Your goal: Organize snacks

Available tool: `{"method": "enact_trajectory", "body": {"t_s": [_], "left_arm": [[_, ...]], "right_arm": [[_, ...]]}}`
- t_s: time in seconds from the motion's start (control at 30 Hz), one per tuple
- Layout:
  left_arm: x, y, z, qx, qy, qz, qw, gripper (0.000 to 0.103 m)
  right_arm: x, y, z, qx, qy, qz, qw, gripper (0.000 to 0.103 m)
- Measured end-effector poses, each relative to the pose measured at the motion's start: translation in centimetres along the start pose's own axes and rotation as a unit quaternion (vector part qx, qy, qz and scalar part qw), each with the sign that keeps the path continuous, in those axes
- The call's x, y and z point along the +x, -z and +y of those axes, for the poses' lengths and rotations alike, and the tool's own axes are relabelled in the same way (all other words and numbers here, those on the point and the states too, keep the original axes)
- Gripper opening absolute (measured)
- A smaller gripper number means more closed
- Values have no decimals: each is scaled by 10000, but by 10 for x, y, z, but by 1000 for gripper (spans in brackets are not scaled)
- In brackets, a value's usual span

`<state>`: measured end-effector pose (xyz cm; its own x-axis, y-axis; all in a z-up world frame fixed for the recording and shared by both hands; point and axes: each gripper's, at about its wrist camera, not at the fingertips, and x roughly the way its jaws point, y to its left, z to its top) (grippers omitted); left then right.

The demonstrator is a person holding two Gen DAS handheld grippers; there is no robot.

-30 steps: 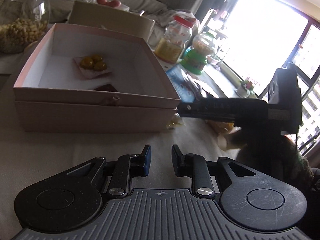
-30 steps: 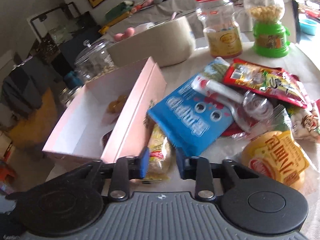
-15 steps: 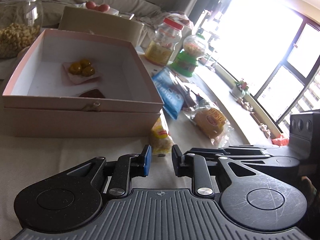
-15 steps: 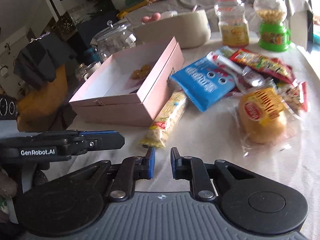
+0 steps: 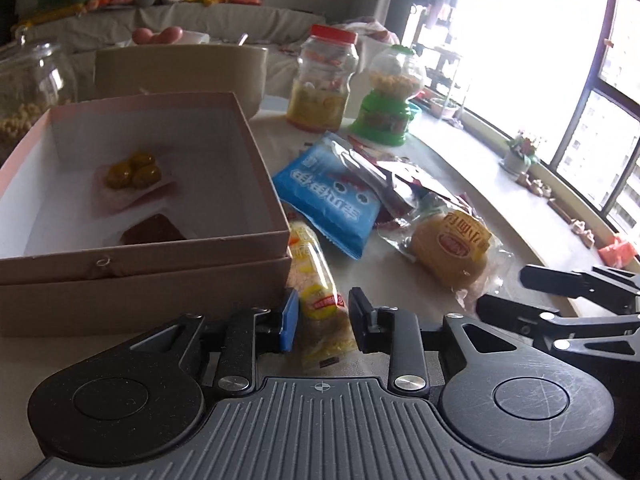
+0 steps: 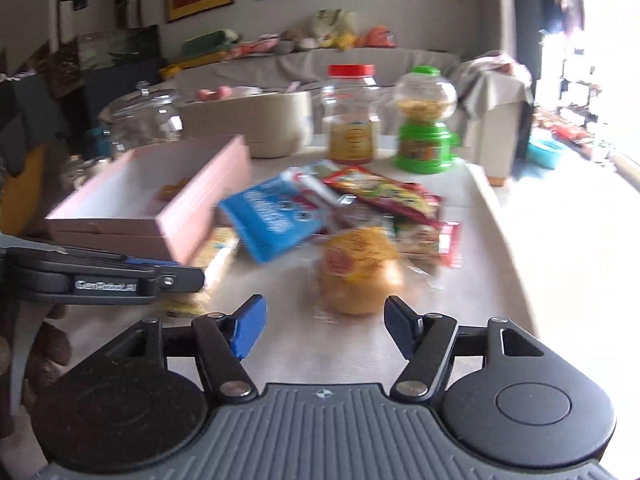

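**Snack table: two grippers opening over loose packets**

Left gripper (image 5: 323,322): jaws opening; the long yellow packet (image 5: 316,284) is lying lengthwise between the fingers, its near end reaching past the fingertips towards the camera; the pads are standing just clear of its sides, not pressing; nothing grasped.

Right gripper (image 6: 323,328): jaws opening wide and holding nothing; the round yellow bun packet (image 6: 358,270) is lying on the table (image 6: 500,264) just ahead of the gap, roughly centred, apart from both pads.

Pink box (image 5: 256,160): sitting open to the left of the long yellow packet, which is lying against its near right corner; inside are resting a cluster of yellow-brown sweets (image 5: 134,172) and a dark brown piece (image 5: 154,230).

Blue packet (image 5: 330,200): lying between the box and the bun packet, overlapping a red wrapper (image 6: 384,190) and other mixed packets behind.

Back row: red-lidded jar (image 5: 322,80); green-based dispenser (image 5: 390,96); beige tub (image 5: 180,70); glass jar (image 5: 28,92) at far left.
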<state>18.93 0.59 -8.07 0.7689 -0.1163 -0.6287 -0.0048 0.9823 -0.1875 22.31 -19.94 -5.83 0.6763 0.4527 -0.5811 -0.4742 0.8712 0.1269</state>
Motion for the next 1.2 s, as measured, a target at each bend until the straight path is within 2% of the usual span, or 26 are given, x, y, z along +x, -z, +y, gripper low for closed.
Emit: {"method": "enact_trajectory", "body": {"t_s": [0.13,0.17,0.23,0.33,0.47,0.6,0.7,0.77,0.83,0.87,1.1,1.17,1.2], "left_arm": [[-2,1,1,51,0,38,10000,32],[-3,1,2,21,43,79,10000,32],[-7,3,5,-56,148,160,9997,31],[-18,9,6,-69,334,303,9990,31],[-34,19,6,18,545,508,9972,31],[-47,28,3,154,686,682,9952,30],[-52,31,2,163,709,718,9948,31],[-53,30,3,141,689,656,9954,30],[-52,28,4,129,664,518,9964,30],[-52,27,5,104,669,463,9966,30],[-24,16,-2,273,580,488,9968,32],[-18,16,-5,339,532,500,9968,34],[-15,16,-6,363,506,504,9968,36]], "right_arm": [[2,2,-5,-149,362,-102,9992,70],[3,2,-4,-213,418,-138,9988,72],[8,1,-1,-366,479,-168,9980,86],[14,1,7,-567,627,-351,9958,89],[23,-4,13,-746,649,-353,9945,89],[41,-12,2,-433,484,-187,9977,89],[51,-13,-4,-217,525,-91,9983,89],[52,-13,-6,-169,483,25,9987,80],[48,-10,-4,-198,362,123,9991,65],[45,-8,-3,-221,279,199,9992,63],[14,13,3,-240,-116,425,9987,63],[8,17,1,-167,-131,472,9987,65],[6,19,0,-141,-130,516,9985,72]]}}
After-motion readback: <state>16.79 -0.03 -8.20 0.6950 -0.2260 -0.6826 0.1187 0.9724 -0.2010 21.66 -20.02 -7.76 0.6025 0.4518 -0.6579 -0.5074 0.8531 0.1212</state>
